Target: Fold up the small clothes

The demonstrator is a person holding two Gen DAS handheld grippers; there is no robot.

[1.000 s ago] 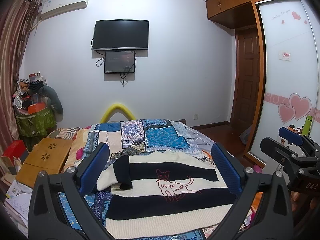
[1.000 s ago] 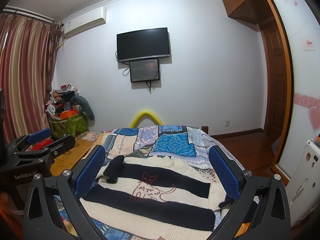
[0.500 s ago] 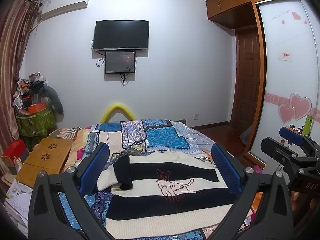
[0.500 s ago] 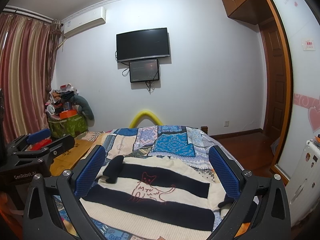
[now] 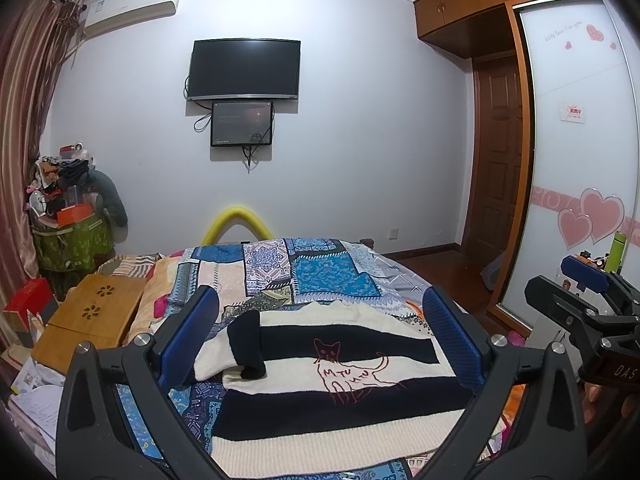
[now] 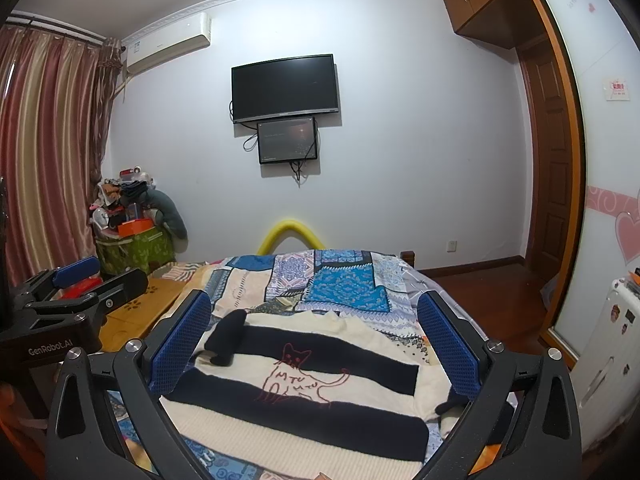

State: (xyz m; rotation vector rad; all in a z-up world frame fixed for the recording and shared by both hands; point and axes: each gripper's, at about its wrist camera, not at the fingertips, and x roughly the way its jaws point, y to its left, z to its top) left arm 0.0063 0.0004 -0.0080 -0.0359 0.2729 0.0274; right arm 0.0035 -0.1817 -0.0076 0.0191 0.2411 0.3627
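Note:
A small cream and navy striped sweater (image 5: 340, 380) (image 6: 304, 384) with a red cat outline lies flat on the patchwork bedspread (image 5: 320, 276) (image 6: 340, 284). Its left sleeve (image 5: 246, 344) is folded in over the body; the dark cuff of the right sleeve (image 6: 450, 406) shows near the bed's right edge. My left gripper (image 5: 320, 340) hangs open above the sweater's near half, holding nothing. My right gripper (image 6: 316, 344) is open too, above the same sweater, also with nothing in it. Each gripper shows at the side of the other's view.
A wooden lap table (image 5: 92, 316) sits left of the bed, with papers and a red box (image 5: 28, 304) beside it. A green basket piled with clutter (image 5: 72, 240) stands by the curtain. A wardrobe with heart stickers (image 5: 580, 160) and a door are on the right.

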